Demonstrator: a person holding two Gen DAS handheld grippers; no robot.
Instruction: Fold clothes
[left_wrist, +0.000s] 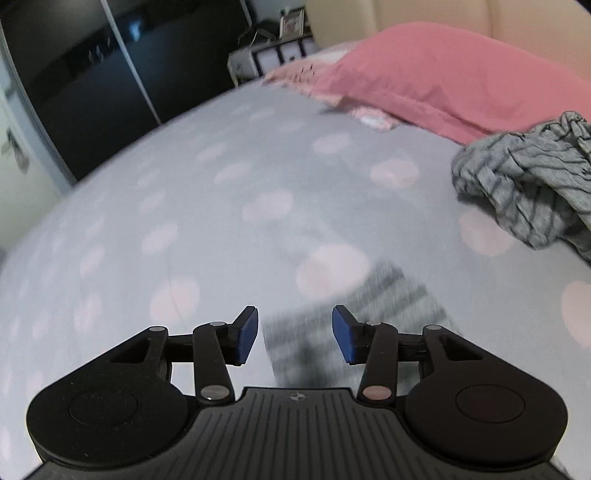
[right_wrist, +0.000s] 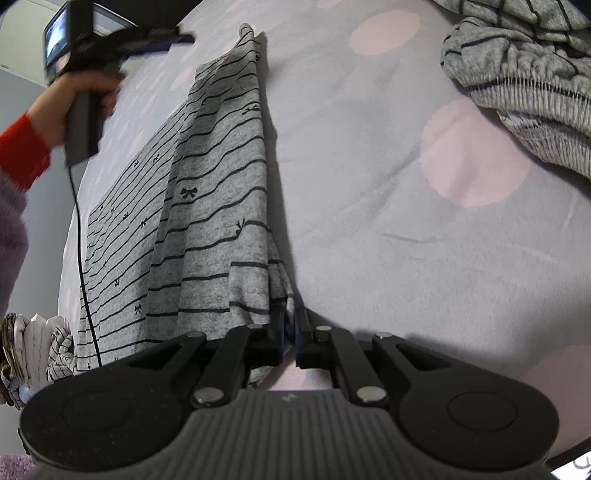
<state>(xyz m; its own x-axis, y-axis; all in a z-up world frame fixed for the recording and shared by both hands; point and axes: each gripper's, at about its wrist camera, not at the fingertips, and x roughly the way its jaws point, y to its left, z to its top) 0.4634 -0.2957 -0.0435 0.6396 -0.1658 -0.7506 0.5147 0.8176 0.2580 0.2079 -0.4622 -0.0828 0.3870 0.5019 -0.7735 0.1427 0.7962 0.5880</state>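
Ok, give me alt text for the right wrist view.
The right gripper is shut on the edge of a grey striped garment lifted off a polka-dot bedsheet. At upper left, a hand holds the left gripper. A crumpled grey striped garment lies at upper right.

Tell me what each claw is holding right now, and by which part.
The right claw is shut on the near edge of the striped grey garment, lifting a fold off the bedspread. The left claw is open and holds nothing.
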